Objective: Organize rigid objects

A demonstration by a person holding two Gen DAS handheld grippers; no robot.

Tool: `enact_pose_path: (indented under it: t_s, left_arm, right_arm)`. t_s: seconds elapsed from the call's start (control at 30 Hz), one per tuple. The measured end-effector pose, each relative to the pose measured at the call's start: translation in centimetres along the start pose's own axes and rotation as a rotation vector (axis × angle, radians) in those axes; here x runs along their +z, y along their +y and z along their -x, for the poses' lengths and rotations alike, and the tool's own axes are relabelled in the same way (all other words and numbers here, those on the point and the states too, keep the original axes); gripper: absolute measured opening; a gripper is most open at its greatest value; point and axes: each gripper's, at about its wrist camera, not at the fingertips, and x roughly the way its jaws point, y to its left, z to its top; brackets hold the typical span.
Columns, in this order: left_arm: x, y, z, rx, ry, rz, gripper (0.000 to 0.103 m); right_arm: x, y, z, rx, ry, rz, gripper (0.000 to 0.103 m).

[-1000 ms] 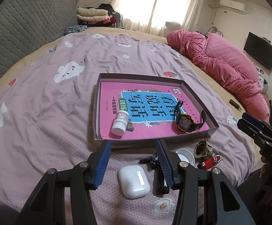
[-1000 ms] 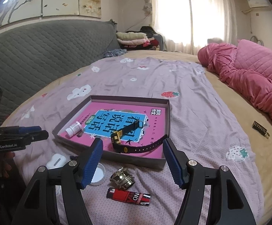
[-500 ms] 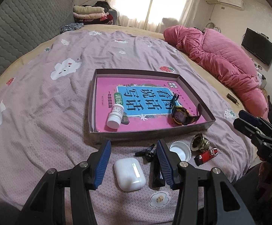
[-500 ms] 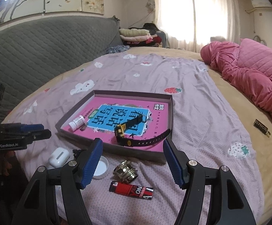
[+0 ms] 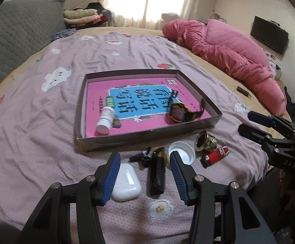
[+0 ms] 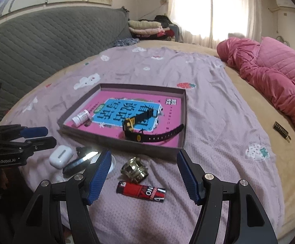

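A shallow dark box (image 5: 147,138) on the bed holds a pink book (image 5: 95,99), a white bottle (image 5: 105,120) lying down and a black-and-yellow watch (image 5: 179,112). Loose on the purple sheet in front of it lie a white earbud case (image 5: 126,185), a glossy black bar (image 5: 157,174), a small black clip (image 5: 142,156), a white lid (image 5: 181,155), a brass fitting (image 6: 134,169) and a red lighter (image 6: 140,191). My left gripper (image 5: 144,162) hangs open above the case and bar. My right gripper (image 6: 143,158) stands open over the brass fitting and lighter.
A heaped pink quilt (image 5: 228,50) fills the far right of the bed. A grey quilted headboard (image 6: 45,40) runs along the left. A small dark tag (image 6: 281,132) lies on the tan sheet. The bed's near edge drops off just behind the loose items.
My left gripper has shifted right, so the black bar now lies between its fingers and the case sits by the left finger. The right gripper has barely moved. Both stay open.
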Motion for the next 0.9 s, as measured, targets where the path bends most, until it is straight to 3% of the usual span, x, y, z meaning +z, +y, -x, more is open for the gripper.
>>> enact_pose_path:
  t_s: [0.37, 0.5, 0.9]
  left_arm:
    - [-0.9, -1.4, -1.7, -0.033, 0.055, -0.052, 0.050]
    - [-1.1, -1.6, -2.6, -0.039, 0.081, -0.060, 0.050]
    - [-1.8, -1.6, -4.8, -0.047, 0.151, -0.051, 0.050]
  right_arm:
    - [-2.3, 1.2, -3.0, 0.081, 0.189, 0.168, 0.069]
    - [-2.8, 0.7, -4.3, 0.102, 0.248, 0.169, 0.069]
    - [-3.8, 2.5, -6.8, 0.053, 0.298, 0.440, 0.068]
